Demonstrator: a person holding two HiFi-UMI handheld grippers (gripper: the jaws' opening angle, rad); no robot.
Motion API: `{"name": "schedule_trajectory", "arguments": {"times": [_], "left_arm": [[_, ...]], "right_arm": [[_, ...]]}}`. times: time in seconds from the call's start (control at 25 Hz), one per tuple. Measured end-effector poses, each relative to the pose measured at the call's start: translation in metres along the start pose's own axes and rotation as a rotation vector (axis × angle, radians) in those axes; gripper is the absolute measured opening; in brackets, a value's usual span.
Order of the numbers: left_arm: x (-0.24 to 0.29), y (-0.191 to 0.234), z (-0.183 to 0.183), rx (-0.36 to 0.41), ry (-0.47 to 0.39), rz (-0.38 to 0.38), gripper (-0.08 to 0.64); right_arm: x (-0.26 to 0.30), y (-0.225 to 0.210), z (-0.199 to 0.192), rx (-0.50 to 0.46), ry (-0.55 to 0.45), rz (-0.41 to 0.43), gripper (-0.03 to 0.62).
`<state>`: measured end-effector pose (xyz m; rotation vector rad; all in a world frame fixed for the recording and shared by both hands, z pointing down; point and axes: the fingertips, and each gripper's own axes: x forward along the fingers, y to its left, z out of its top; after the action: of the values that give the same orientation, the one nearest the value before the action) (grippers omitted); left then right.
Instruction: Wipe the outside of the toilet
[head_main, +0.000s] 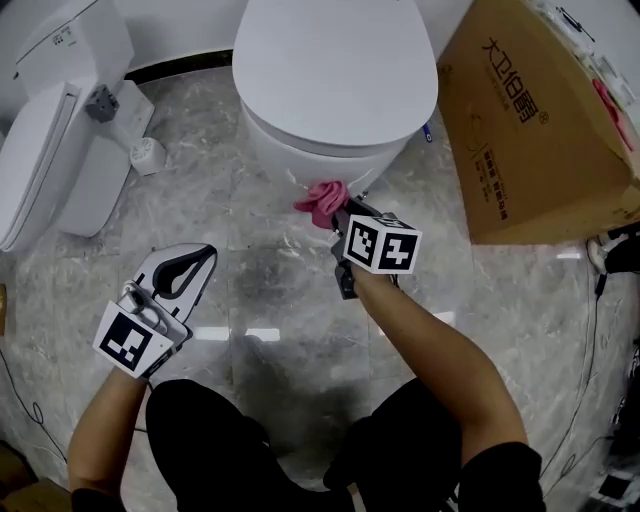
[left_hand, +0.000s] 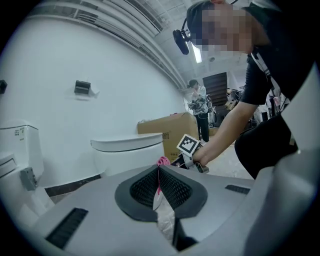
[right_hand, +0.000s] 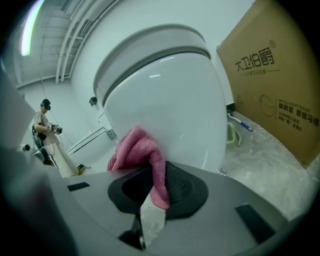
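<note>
White toilet (head_main: 335, 90), lid closed and shell glossy, stands on the marble floor directly ahead, its lower front bowl wall just beyond my right gripper (head_main: 342, 218), whose jaws pinch a crumpled pink cloth (head_main: 322, 200) at that wall; my left gripper (head_main: 190, 265), jaws pressed together on nothing, is well apart.
</note>
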<state>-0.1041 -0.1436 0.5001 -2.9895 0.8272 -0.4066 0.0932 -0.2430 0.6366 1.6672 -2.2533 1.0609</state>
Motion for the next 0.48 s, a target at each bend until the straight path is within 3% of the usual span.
{"name": "schedule_trajectory", "arguments": {"times": [0.28, 0.48], "left_arm": [[0.02, -0.017, 0.004, 0.012, 0.01, -0.028, 0.017], [0.019, -0.018, -0.005, 0.008, 0.042, -0.034, 0.017]], "right_arm": [[-0.022, -0.063, 0.017, -0.027, -0.03, -0.065, 0.077], [-0.03, -0.11, 0.055, -0.068, -0.075, -0.133, 0.077]]}}
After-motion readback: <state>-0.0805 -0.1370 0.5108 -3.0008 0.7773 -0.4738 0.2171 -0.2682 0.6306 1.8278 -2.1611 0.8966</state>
